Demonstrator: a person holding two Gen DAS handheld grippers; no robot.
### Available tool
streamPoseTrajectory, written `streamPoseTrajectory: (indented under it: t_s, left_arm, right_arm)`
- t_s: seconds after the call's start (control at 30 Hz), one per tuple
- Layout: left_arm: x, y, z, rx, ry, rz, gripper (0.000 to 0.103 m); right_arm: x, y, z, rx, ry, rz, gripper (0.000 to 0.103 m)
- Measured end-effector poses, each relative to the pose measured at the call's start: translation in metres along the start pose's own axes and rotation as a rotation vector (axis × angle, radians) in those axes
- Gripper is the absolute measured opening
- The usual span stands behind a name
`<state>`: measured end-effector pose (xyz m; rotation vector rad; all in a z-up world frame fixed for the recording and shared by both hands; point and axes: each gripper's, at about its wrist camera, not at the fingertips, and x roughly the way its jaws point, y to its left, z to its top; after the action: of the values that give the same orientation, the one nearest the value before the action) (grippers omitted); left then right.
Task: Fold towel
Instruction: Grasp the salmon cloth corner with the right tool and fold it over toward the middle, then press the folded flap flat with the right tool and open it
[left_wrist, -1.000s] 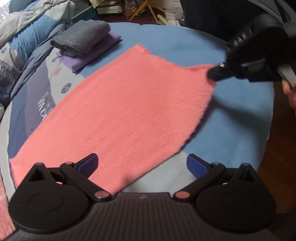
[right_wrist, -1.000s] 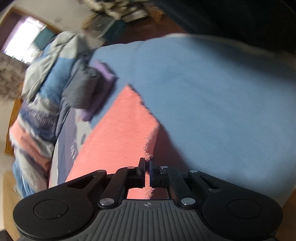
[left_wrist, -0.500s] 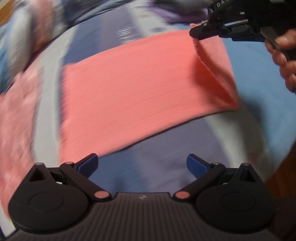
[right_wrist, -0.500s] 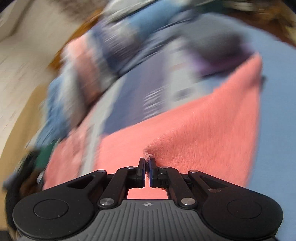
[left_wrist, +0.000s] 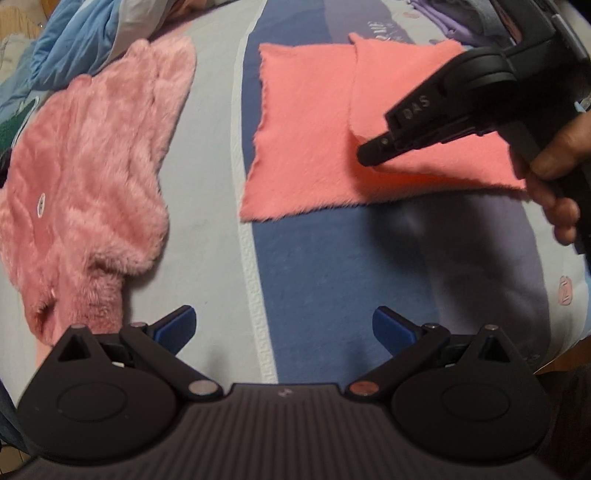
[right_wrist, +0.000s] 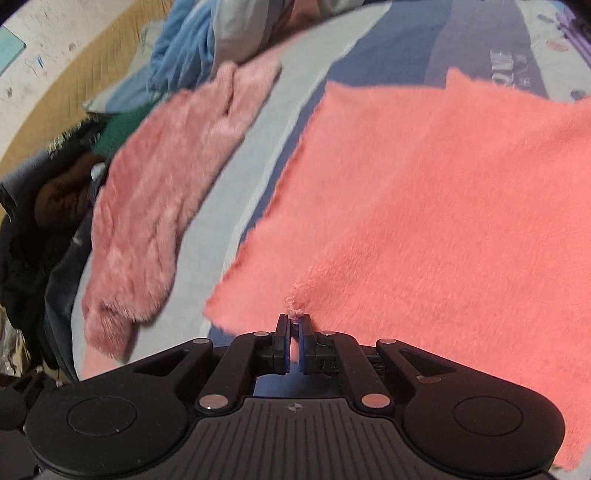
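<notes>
The right gripper (right_wrist: 294, 334) has its fingers (right_wrist: 283, 341) pressed nearly together on a corner of the coral towel (right_wrist: 443, 206), which lies partly doubled over on the bed (left_wrist: 332, 266). In the left wrist view that towel sits in the upper middle of the frame, its right part folded onto the rest. The left gripper (left_wrist: 283, 328) hovers low in its frame with fingers (left_wrist: 177, 325) spread wide, holding nothing. A fluffy pink garment (left_wrist: 85, 177) lies at the left.
</notes>
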<state>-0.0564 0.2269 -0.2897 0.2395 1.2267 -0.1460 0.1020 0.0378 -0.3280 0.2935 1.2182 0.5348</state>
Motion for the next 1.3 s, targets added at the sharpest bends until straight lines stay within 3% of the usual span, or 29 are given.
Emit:
streamPoseTrajectory:
  t_s: [0.27,0.37,0.43,0.47,0.57,0.73,0.87,0.93,0.97,1.13,1.3]
  left_arm:
    - [0.005,0.001,0.013,0.014,-0.011,-0.019,0.103]
    - [0.006,-0.001,0.02,0.027,-0.024,-0.027,0.103]
    - [0.008,-0.002,0.023,0.029,-0.025,-0.03,0.103]
    - [0.01,-0.002,0.024,0.028,-0.021,-0.029,0.103]
    - [0.015,-0.004,0.027,0.023,-0.011,-0.03,0.103]
    - [0.017,-0.008,0.026,0.028,0.002,-0.039,0.103]
    - [0.019,-0.01,0.024,0.049,0.009,-0.04,0.103]
    - [0.02,-0.007,0.025,0.038,0.009,-0.036,0.103]
    - [0.02,-0.005,0.025,0.029,0.006,-0.036,0.103]
    - [0.019,-0.001,0.03,0.011,-0.005,-0.033,0.103]
    - [0.018,-0.001,0.033,0.005,-0.018,-0.039,0.103]
  right_arm:
    - [0.001,0.01,-0.007,-0.11,0.114,-0.011,0.011]
    - [-0.016,0.0,0.02,-0.085,-0.004,-0.079,0.014]
    - [-0.029,-0.008,0.041,-0.064,-0.1,-0.137,0.028]
    - [-0.035,-0.013,0.052,-0.054,-0.149,-0.166,0.04]
    - [-0.028,-0.034,0.093,-0.017,-0.204,-0.281,0.042]
    - [0.005,-0.052,0.13,0.105,-0.231,-0.356,0.037]
    - [0.028,-0.05,0.139,0.075,-0.197,-0.419,0.03]
    - [0.031,-0.052,0.14,0.094,-0.193,-0.432,0.02]
    - [0.032,-0.054,0.14,0.11,-0.195,-0.436,0.007]
    - [0.011,-0.062,0.131,0.197,-0.251,-0.368,0.003]
    - [-0.016,-0.048,0.127,0.201,-0.335,-0.261,0.003]
